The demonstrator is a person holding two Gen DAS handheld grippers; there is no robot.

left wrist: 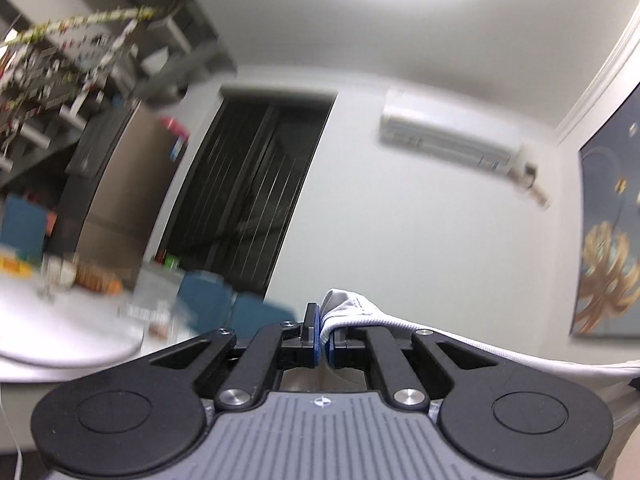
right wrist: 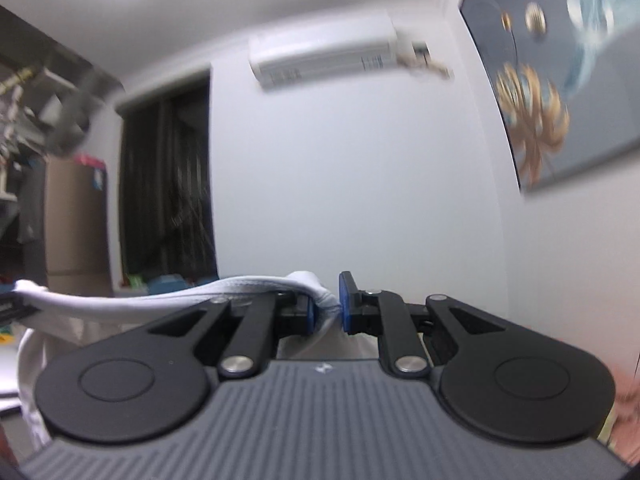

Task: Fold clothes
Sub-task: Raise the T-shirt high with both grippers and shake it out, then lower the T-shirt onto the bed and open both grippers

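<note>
A white garment is pinched between the blue pads of my left gripper, which is shut on its hem. The cloth stretches off to the right edge of the left wrist view. In the right wrist view the same white garment runs in from the left and is clamped in my right gripper, which is shut on it. Both grippers are raised and point up toward the wall, with the garment stretched between them. The rest of the garment hangs below and is mostly hidden.
A white table with bowls and food sits at the left. Blue chairs stand behind it. A dark doorway, an air conditioner and a framed painting are on the walls. A brown cabinet stands at the left.
</note>
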